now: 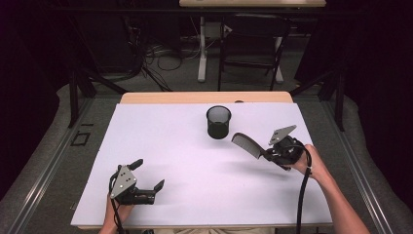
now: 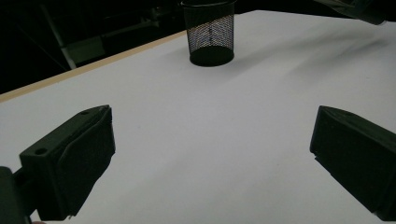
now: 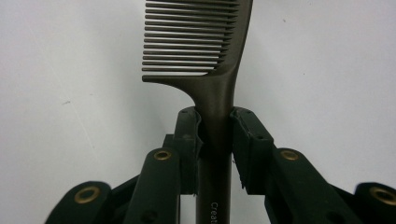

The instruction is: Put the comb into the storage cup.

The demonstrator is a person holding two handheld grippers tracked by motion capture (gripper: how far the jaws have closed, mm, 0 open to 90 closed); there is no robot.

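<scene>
A person seated at a white-covered desk works a hand-held gripper in each hand. The right gripper has its fingers clamped on the handle of a dark wide-toothed comb, pinching it just below the point where the teeth begin; seen along those fingers, the handle runs straight down between the two pads while the toothed head juts out beyond the fingertips, clear of the white surface. From above, the comb slants away from the right hand toward a black wire-mesh pen cup, which stands upright near the desk's far edge, just beyond the comb's tip and apart from it. The left gripper rests low at the near left of the desk, its fingers spread wide with bare white desktop between them; the mesh cup stands well ahead of those fingertips.
</scene>
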